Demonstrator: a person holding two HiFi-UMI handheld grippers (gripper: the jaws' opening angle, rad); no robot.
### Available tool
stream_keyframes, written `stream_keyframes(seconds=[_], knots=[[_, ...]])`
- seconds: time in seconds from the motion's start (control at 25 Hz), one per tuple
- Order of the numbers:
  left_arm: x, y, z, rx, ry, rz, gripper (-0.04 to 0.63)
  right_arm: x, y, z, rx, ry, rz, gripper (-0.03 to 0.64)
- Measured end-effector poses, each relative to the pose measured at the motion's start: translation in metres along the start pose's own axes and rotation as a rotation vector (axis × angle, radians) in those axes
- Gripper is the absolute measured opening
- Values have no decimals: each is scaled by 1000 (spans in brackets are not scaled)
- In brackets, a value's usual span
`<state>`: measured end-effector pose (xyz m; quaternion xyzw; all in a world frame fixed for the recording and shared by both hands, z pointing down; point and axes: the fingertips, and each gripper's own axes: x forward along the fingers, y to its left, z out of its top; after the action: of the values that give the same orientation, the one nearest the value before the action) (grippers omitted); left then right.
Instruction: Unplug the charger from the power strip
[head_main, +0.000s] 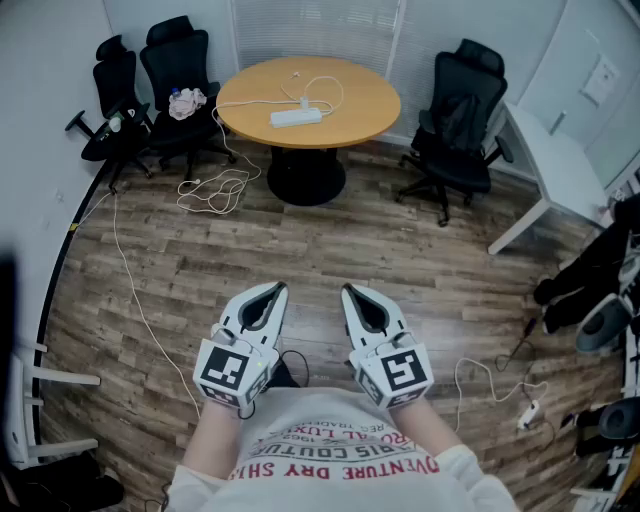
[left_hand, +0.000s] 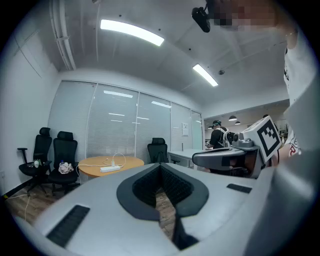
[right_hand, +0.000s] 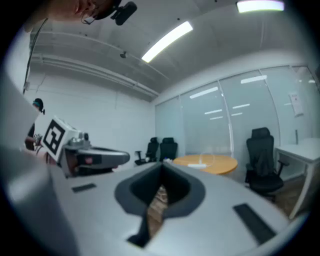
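A white power strip (head_main: 296, 117) lies on the round wooden table (head_main: 355, 105) at the far side of the room, with a small white charger (head_main: 303, 102) plugged into it and its white cable looped over the tabletop. Both grippers are held level close to my body, far from the table. My left gripper (head_main: 276, 288) and right gripper (head_main: 350, 290) are side by side, jaws together and empty. In the left gripper view the shut left gripper (left_hand: 160, 167) points toward the power strip (left_hand: 111, 169). In the right gripper view the right gripper (right_hand: 161, 167) is shut, with the power strip (right_hand: 200, 163) small beyond it.
Black office chairs stand left (head_main: 175, 60) and right (head_main: 460, 120) of the table. A white desk (head_main: 560, 160) is at the right. Loose white cables (head_main: 215, 190) lie on the wood floor near the table's foot, and another cable with a plug (head_main: 528, 410) at lower right. A person (left_hand: 218, 135) stands far off.
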<state>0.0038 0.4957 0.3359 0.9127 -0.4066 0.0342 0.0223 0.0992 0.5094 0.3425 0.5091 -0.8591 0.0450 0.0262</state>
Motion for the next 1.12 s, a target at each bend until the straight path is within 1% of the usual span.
stream_keyframes(seconds=[0.4, 0.64, 0.88, 1.12], knots=[[3, 8, -5, -26, 12, 1, 34, 7, -4, -9, 4, 39, -26, 28], [12, 21, -18, -57, 38, -9, 34, 23, -10, -16, 55, 37, -31, 28], [33, 69, -26, -83, 45, -11, 34, 74, -15, -24, 71, 69, -37, 29], [65, 149, -15, -61, 39, -33, 34, 155, -21, -9, 51, 76, -66, 29]])
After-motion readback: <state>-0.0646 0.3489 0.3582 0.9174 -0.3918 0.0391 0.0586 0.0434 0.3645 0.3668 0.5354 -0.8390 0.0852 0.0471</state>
